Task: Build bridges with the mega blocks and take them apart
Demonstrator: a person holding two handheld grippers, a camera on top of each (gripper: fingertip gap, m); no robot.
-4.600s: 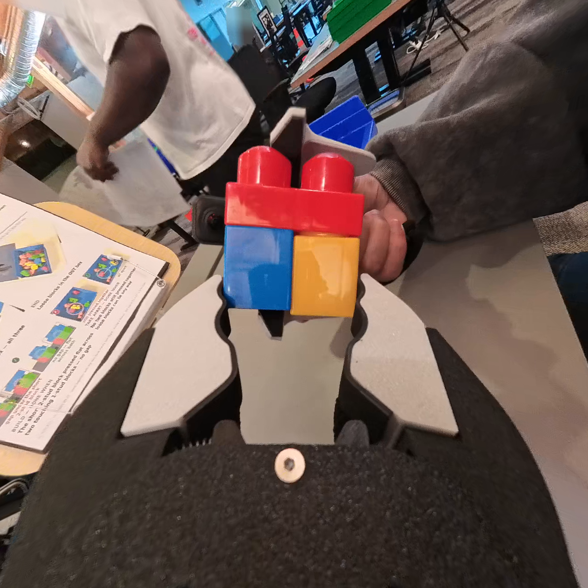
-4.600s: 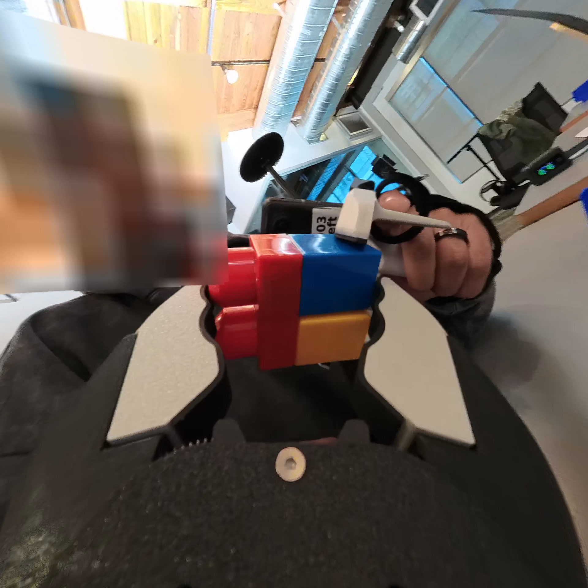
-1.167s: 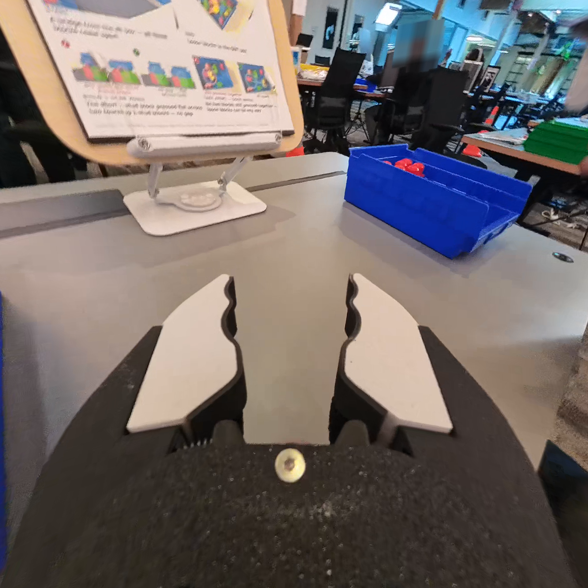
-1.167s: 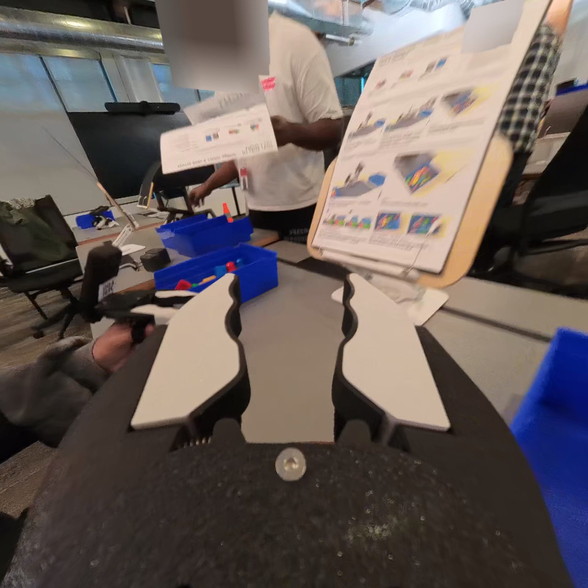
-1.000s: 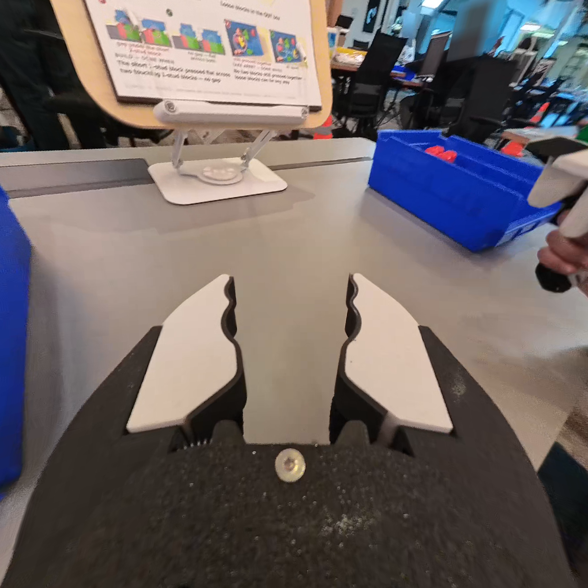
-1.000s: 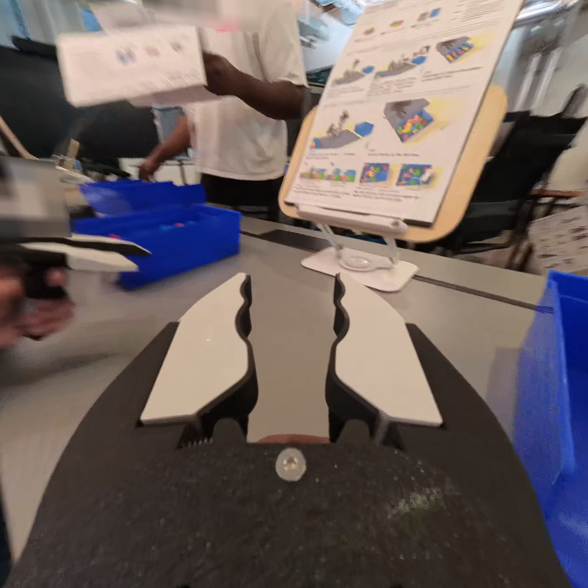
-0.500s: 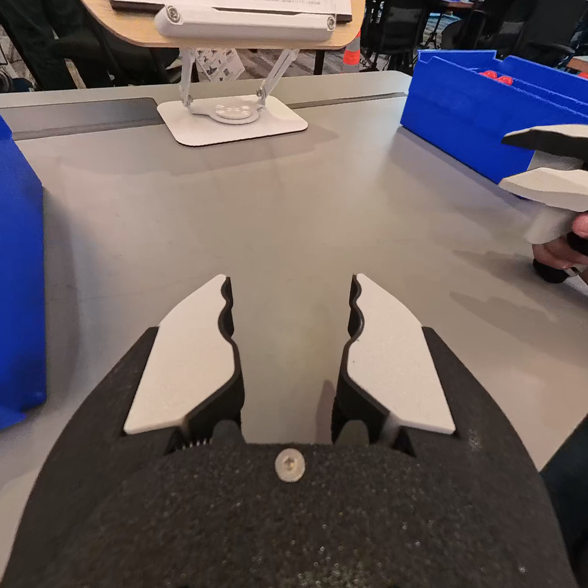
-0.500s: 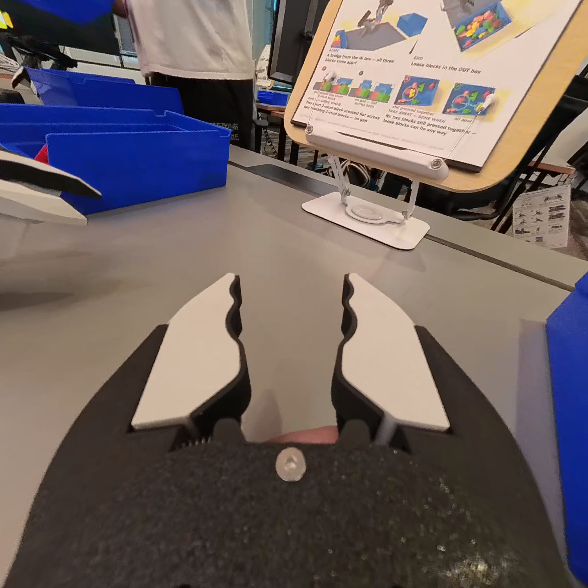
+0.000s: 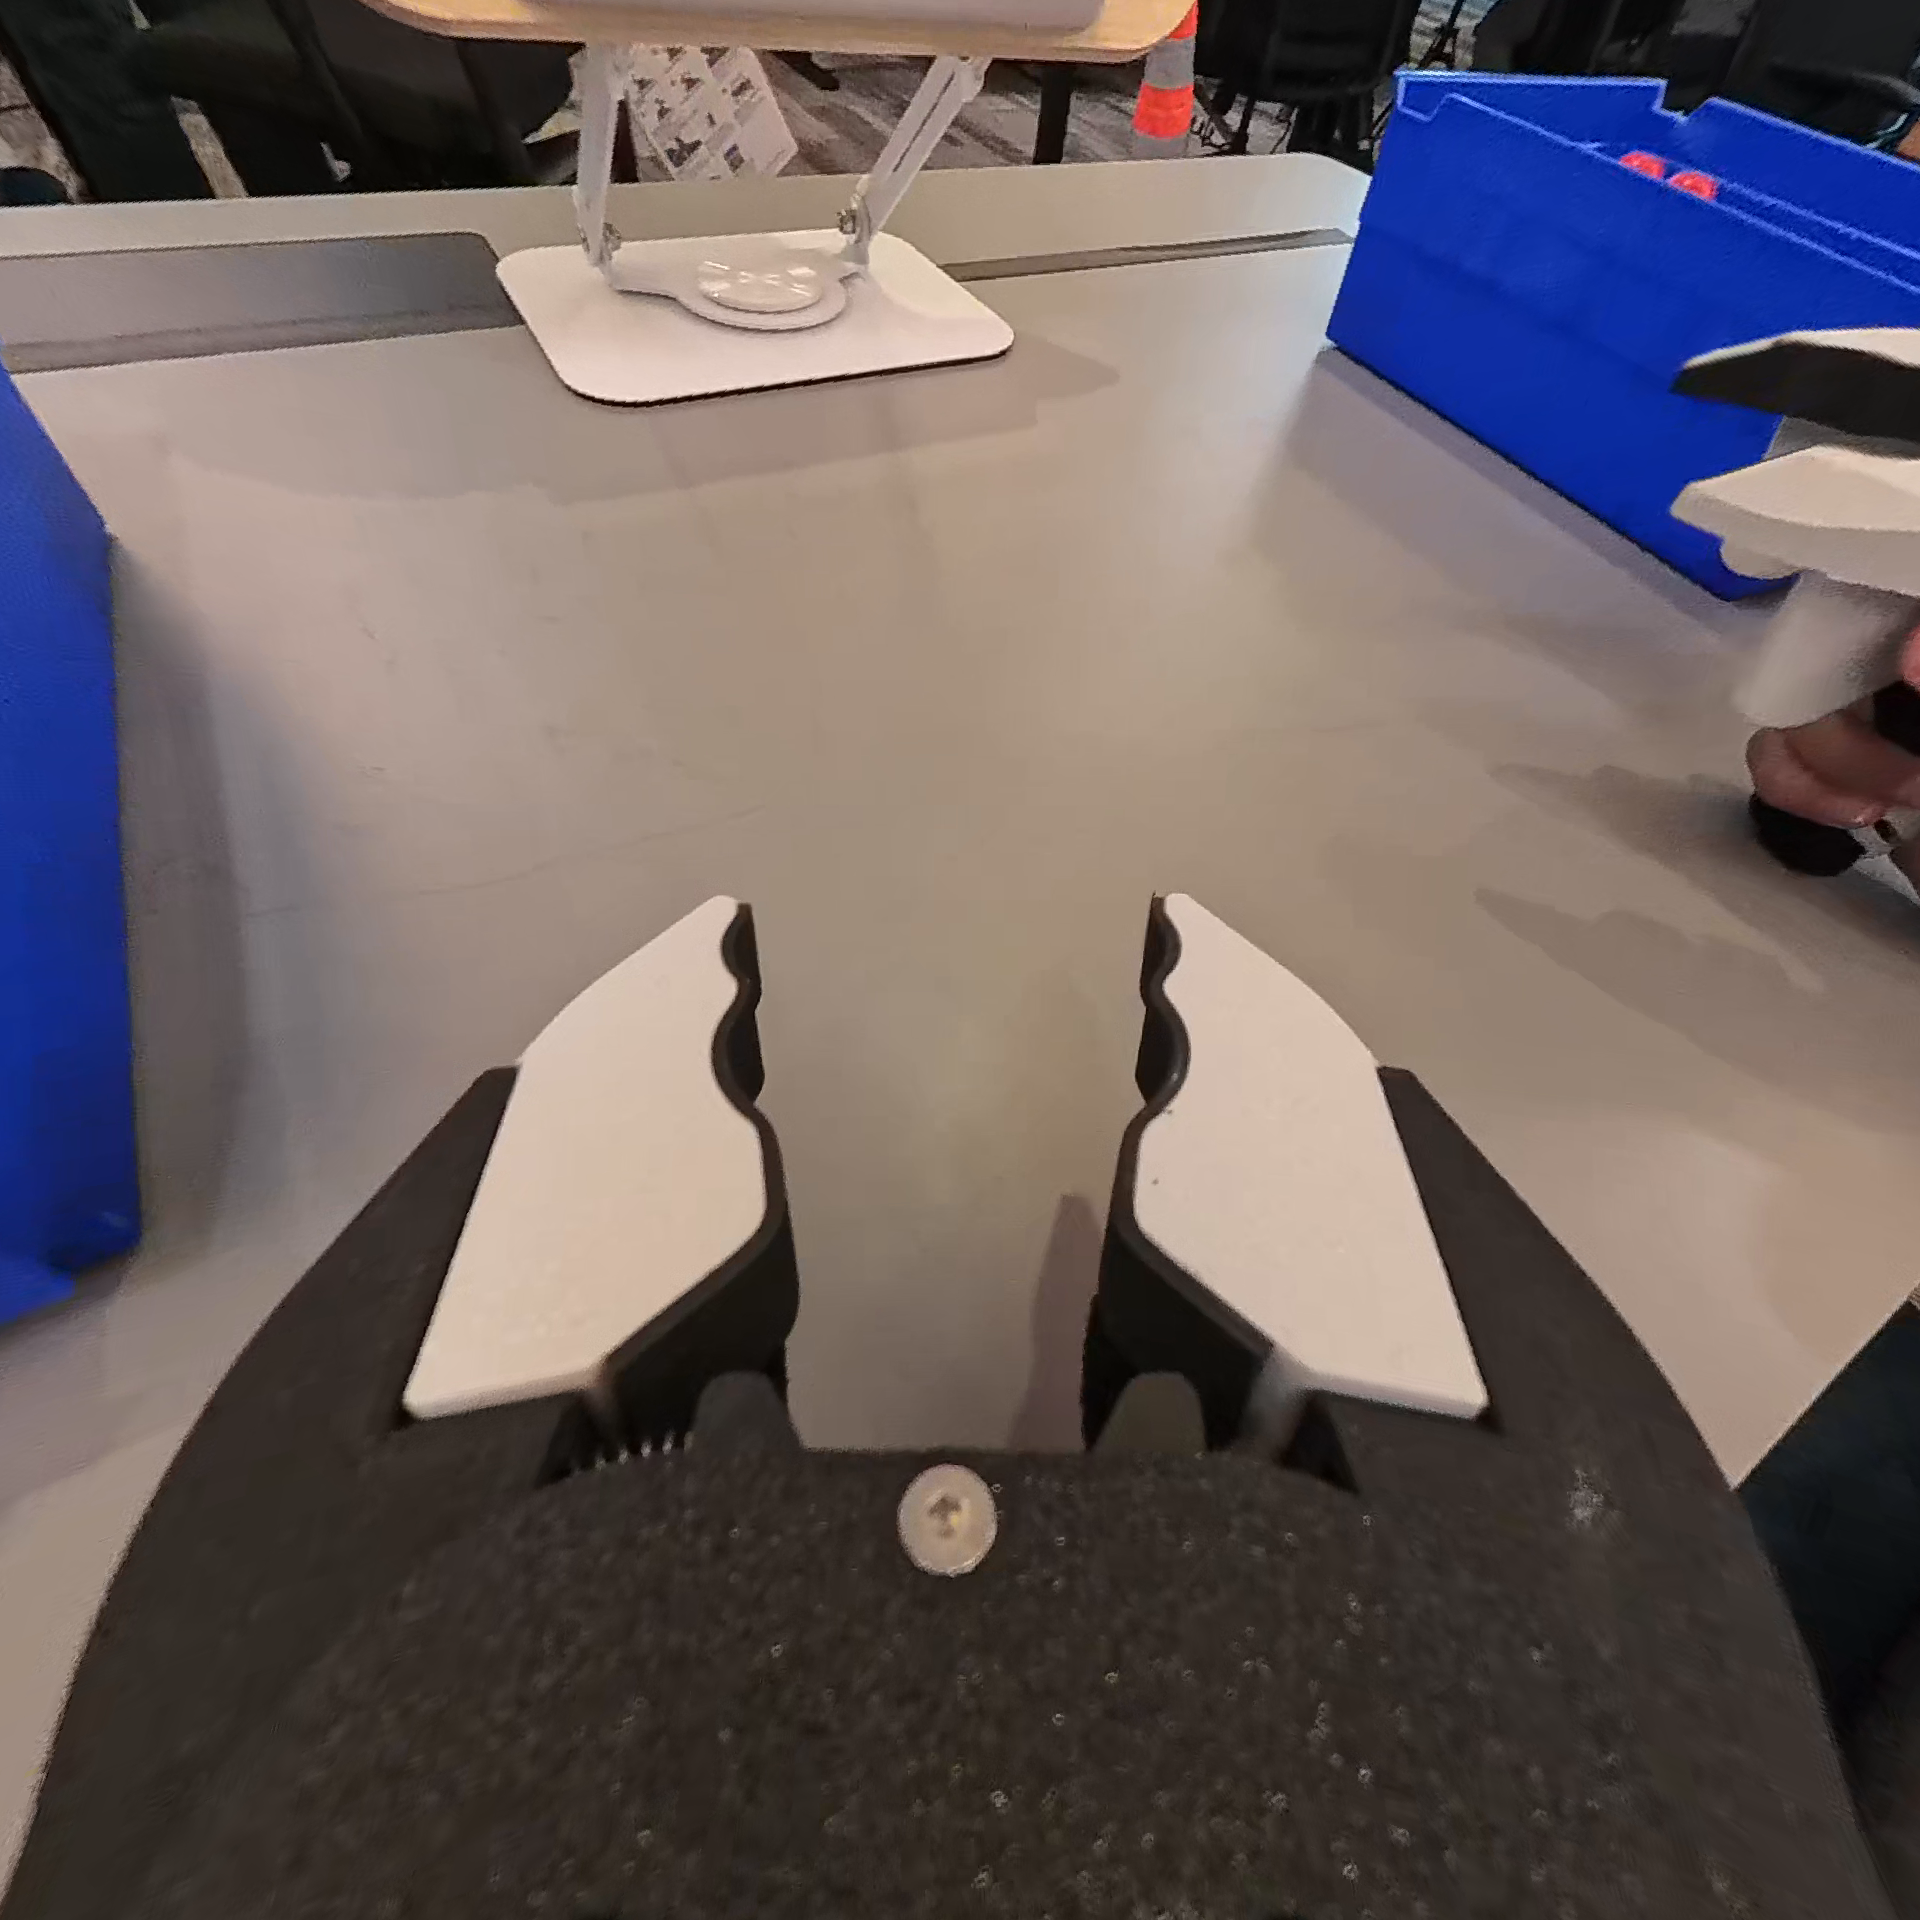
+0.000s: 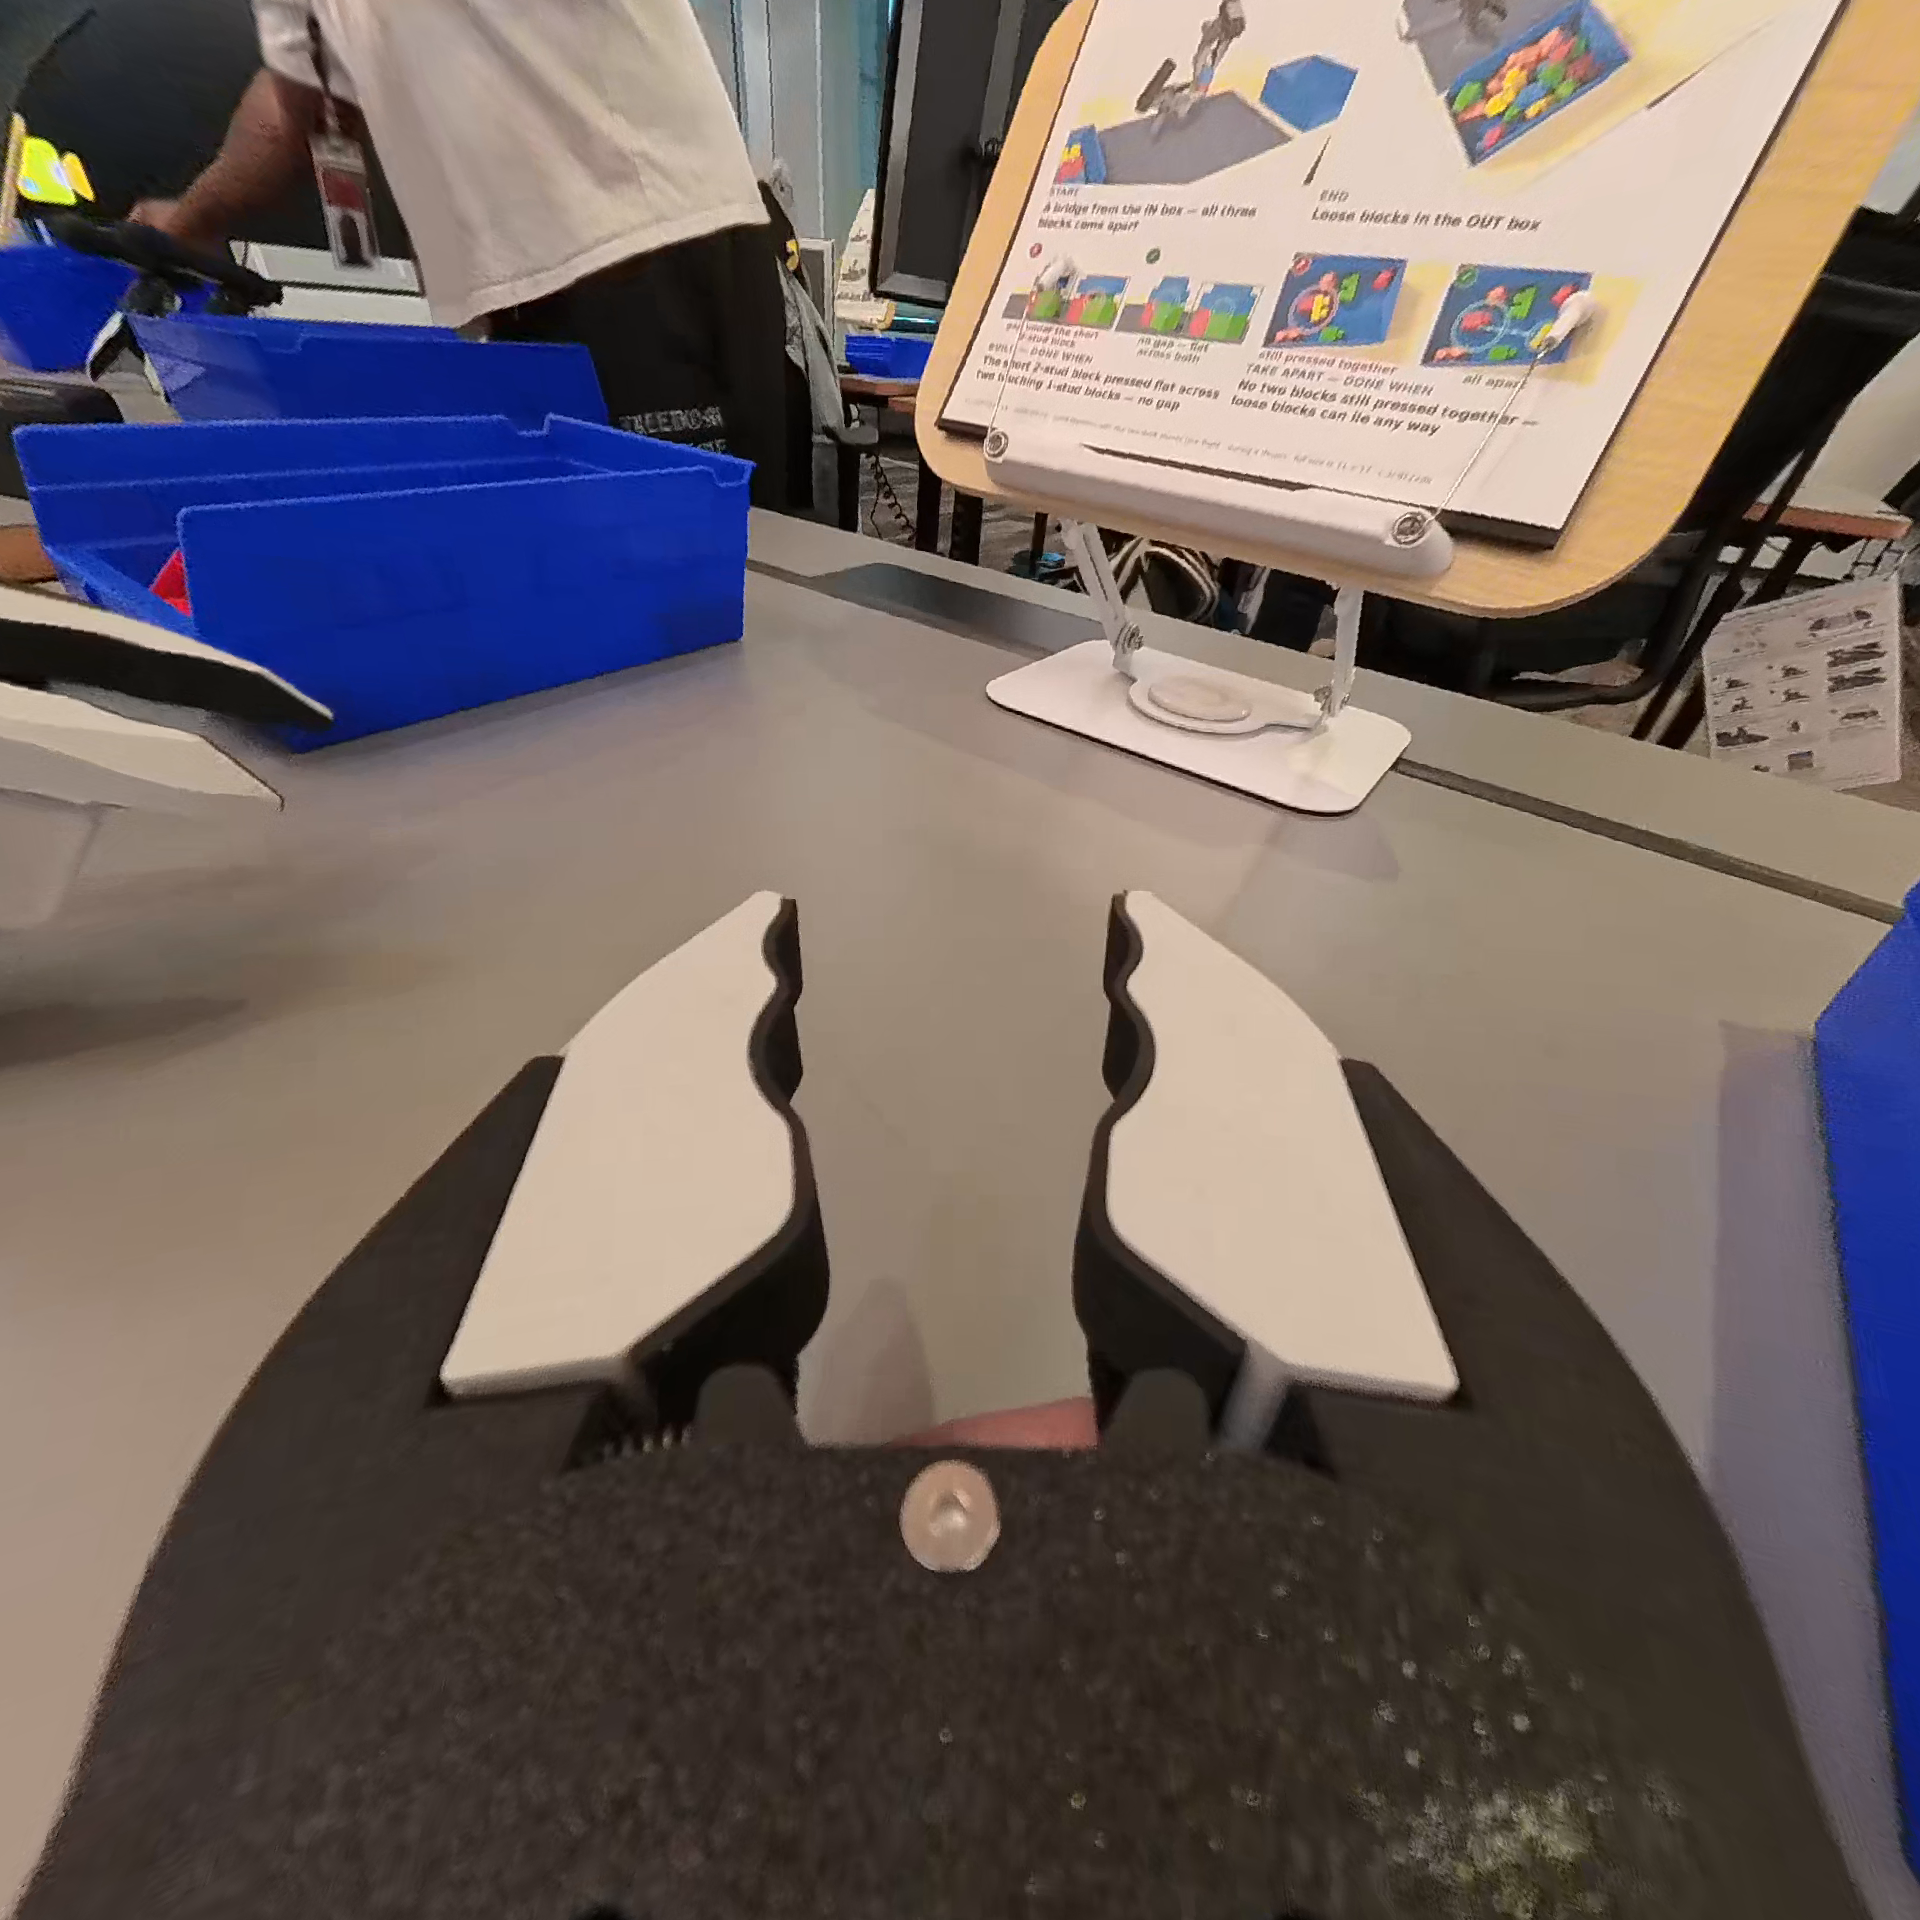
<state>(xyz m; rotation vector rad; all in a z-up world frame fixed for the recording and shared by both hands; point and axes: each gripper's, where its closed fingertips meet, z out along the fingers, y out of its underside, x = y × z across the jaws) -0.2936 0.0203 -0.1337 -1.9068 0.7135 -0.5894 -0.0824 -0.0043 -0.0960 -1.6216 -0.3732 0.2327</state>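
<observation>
Left wrist view: my left tongs (image 9: 948, 925) hang spread over the bare grey bench (image 9: 831, 644), with nothing between the white fingers (image 9: 623, 1174). Straight ahead, at the far edge, stands the white base of a document stand (image 9: 758, 312), its wooden board cut off at the top. Ahead to the right sits a blue bin (image 9: 1621, 343) with a couple of red mega blocks (image 9: 1662, 177) just showing over its wall. In front of that bin, at the right edge, the right tongs (image 9: 1756, 447) reach in sideways, their two tips apart, and below them I see part of the hand (image 9: 1829, 769) on the handle. Another blue bin wall (image 9: 52, 831) fills the left edge, close beside my tongs.

Right wrist view: my right tongs (image 10: 951, 909) are also spread and empty above the bench (image 10: 1039, 852). Ahead to the right stands the document stand (image 10: 1205, 717), carrying an instruction sheet (image 10: 1403, 229) on its wooden board. Ahead to the left is a blue bin (image 10: 436, 561) with a red block (image 10: 171, 587) visible at its near left corner; more blue bins lie behind it. The left tongs (image 10: 208, 738) poke in from the left edge, near that bin. A person in a white shirt (image 10: 540, 135) stands behind the bins. A blue bin corner (image 10: 1870, 1195) sits close on the right.
</observation>
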